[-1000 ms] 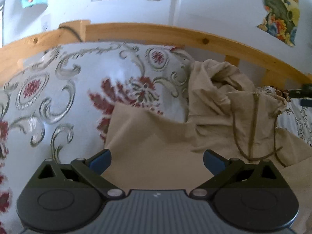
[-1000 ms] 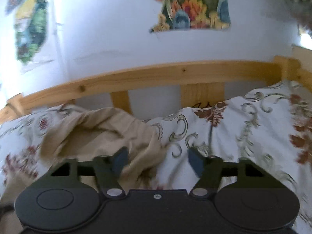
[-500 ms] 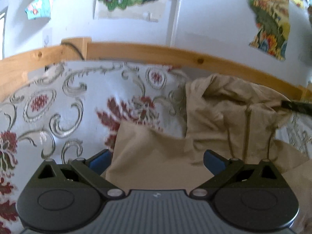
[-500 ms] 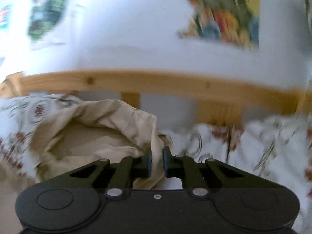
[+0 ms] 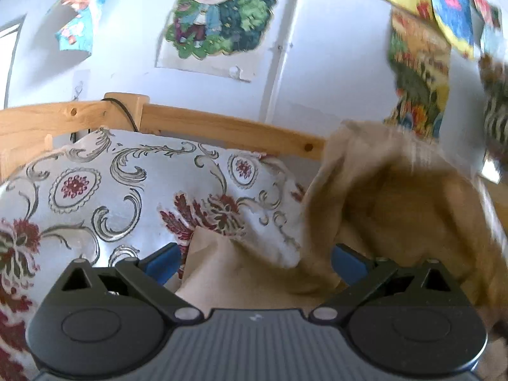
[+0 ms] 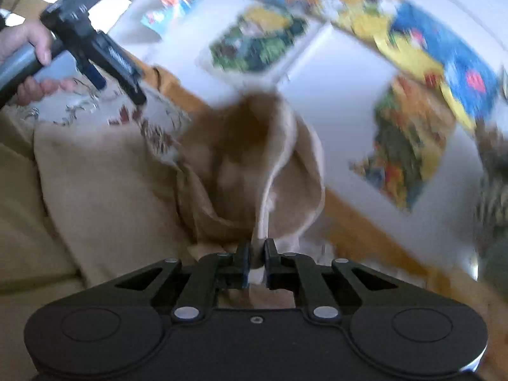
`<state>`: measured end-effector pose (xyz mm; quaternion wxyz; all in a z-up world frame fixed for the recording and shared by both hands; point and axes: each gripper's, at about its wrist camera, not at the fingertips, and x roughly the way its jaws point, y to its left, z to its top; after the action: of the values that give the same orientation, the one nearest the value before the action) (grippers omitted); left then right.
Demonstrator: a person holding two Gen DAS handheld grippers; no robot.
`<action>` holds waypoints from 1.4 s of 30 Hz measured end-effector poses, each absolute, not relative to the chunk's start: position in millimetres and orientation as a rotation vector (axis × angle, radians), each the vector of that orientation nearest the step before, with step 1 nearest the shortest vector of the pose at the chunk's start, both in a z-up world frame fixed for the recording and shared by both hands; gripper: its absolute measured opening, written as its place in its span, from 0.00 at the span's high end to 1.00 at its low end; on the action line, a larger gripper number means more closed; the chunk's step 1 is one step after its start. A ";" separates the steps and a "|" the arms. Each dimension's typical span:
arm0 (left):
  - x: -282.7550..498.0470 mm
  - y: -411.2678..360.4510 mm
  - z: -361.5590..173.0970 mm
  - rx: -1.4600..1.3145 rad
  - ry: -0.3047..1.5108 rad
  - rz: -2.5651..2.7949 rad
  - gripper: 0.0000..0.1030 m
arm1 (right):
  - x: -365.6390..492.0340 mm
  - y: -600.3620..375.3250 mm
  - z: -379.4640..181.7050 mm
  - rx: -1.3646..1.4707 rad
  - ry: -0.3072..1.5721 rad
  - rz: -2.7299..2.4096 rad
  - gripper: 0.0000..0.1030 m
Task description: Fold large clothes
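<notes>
Currently we read the right claw [image 6: 256,262] as clenched on an edge of the tan cloth garment [image 6: 104,197], lifting it off the floral bedspread [image 5: 104,190], presumably to spread it; left claw [image 5: 254,262] released above it.

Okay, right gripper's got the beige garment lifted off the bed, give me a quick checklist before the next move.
1. Right gripper shut on the beige garment: ok.
2. Left gripper open: ok.
3. Garment edge lies between the left gripper's open fingers: ok.
4. Garment hanging free of the patterned bedspread: not ok, part still rests on it.
5. Garment free of the wooden bed rail: cannot tell.
</notes>
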<state>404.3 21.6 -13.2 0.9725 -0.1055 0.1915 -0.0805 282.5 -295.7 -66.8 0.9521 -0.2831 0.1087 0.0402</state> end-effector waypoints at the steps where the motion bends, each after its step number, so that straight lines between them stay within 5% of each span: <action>1: 398.2 26.9 -13.9 -0.243 0.385 -0.170 0.01 | 280.4 -298.9 -66.1 -0.550 0.243 0.057 0.91; 10: 341.6 51.7 -50.9 -0.221 0.572 -0.278 0.01 | 286.0 -301.6 -59.6 -0.340 0.357 -0.048 0.88; 16: 329.2 72.9 -45.0 -0.332 0.630 -0.376 0.01 | 269.0 -328.8 -58.3 -0.078 0.476 -0.127 0.67; 24: 384.4 60.2 -41.1 -0.507 0.784 -0.414 0.01 | 260.0 -351.3 -49.0 0.452 0.547 0.188 0.24; 27: 410.5 46.3 -45.7 -0.571 0.885 -0.408 0.03 | 288.6 -344.6 -58.3 0.606 0.660 0.339 0.24; 32: 444.7 17.5 -48.3 -0.541 1.039 -0.325 0.43 | 303.8 -294.9 -60.0 0.340 0.674 0.391 0.52; 34: 450.9 8.2 -46.1 -0.535 1.051 -0.337 0.89 | 304.4 -267.0 -60.6 0.147 0.658 0.409 0.63; 38: 453.9 1.8 -32.3 -0.654 1.021 -0.332 0.97 | 306.3 -227.9 -68.9 -0.092 0.639 0.350 0.65; 42: 462.4 2.7 -1.7 -0.776 0.936 -0.383 0.99 | 309.9 -228.8 -65.3 -0.004 0.612 0.339 0.68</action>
<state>462.4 2.7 -1.7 0.8036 -0.3623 0.4370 -0.1789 309.9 -228.8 -65.3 0.9394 -0.0018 0.2998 0.1661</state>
